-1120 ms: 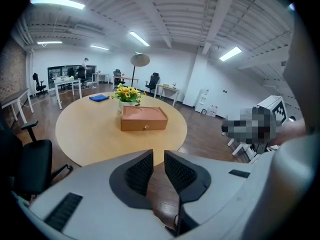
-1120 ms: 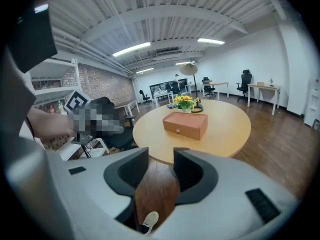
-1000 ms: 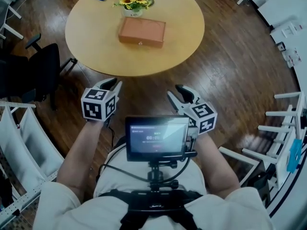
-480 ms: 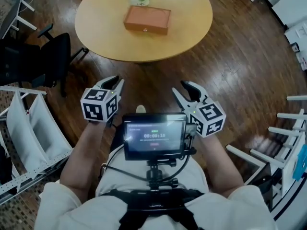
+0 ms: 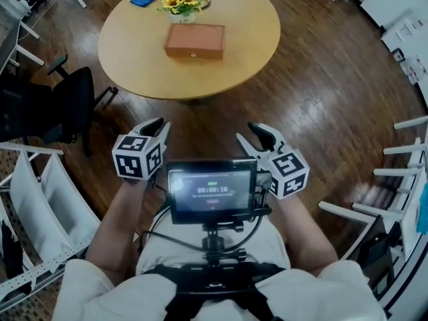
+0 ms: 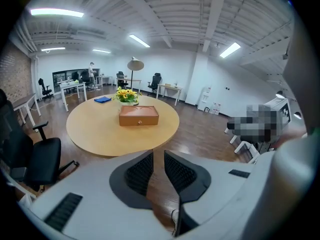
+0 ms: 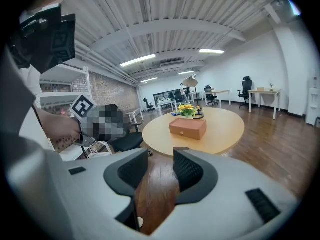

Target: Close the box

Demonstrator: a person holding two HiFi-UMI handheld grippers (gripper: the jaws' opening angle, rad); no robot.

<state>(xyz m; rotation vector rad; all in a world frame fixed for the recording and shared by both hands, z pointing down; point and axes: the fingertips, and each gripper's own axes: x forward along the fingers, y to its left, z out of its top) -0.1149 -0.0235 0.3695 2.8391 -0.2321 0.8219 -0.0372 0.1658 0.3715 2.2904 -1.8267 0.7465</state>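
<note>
Holding short of round wooden counter (image 5: pixel 134 59); left tool (image 5: pixel 158 124), right tool (image 5: pixel 249 136) open, empty; brown rectangular box (image 5: pixel 194 41) by far edge: hard push could slide it into yellow flowers (image 5: pixel 179 0).

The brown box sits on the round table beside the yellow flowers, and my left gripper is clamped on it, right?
Not clamped. The brown box does sit on the round table beside the yellow flowers, but the left gripper is off it: the left gripper view shows its jaws apart, empty, short of the table.
</note>
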